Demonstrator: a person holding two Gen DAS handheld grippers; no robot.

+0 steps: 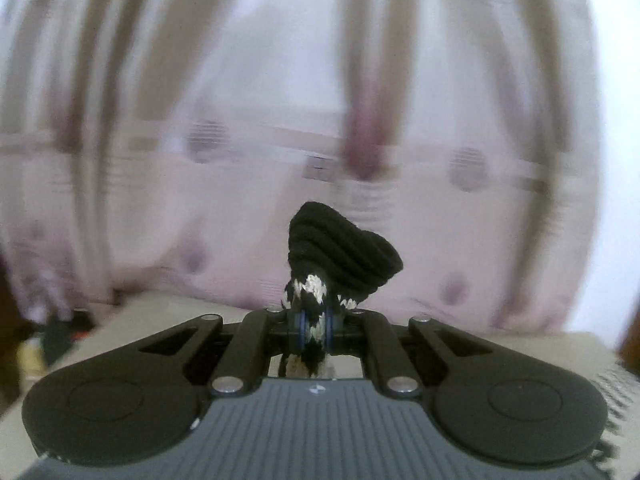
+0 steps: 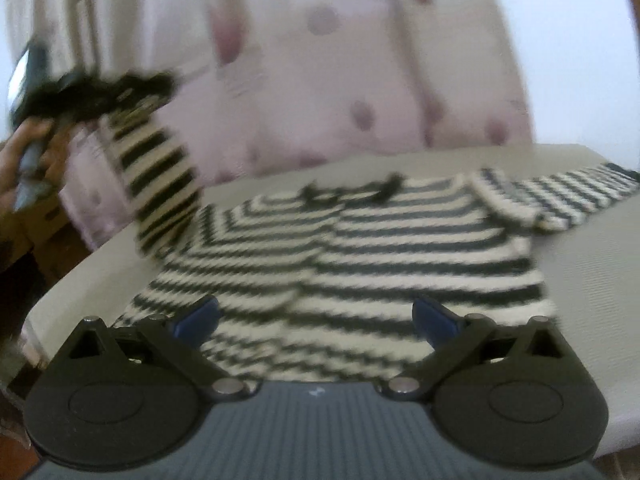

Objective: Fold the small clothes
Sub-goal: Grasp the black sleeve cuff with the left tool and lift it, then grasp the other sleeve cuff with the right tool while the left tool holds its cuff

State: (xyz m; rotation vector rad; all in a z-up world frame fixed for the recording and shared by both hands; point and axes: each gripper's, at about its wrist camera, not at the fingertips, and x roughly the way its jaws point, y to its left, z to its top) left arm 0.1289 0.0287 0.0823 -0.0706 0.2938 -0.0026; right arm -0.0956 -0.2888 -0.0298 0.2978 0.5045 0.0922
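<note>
Jaws of the left gripper [image 1: 314, 330] clenched on the black cuff [image 1: 344, 256] of a sleeve [image 2: 160, 176]; the cuff bunches just past the fingertips, with striped knit pinched between the blue pads [image 1: 329, 326]. Right gripper [image 2: 316, 316] released, its jaws standing wide, nothing between them. Directly ahead of and below the right jaws, the striped sweater [image 2: 360, 256] lies flat on a pale table [image 2: 580, 272], black-and-cream bands running across. Far right of the jaws, the other sleeve [image 2: 560, 196] stretches out on the table. Far left of them, the held sleeve rises clear off the surface to the left gripper, gripped in a hand [image 2: 24, 160]. Beyond everything, a pink curtain [image 2: 360, 60] with darker spots, blurred.
</note>
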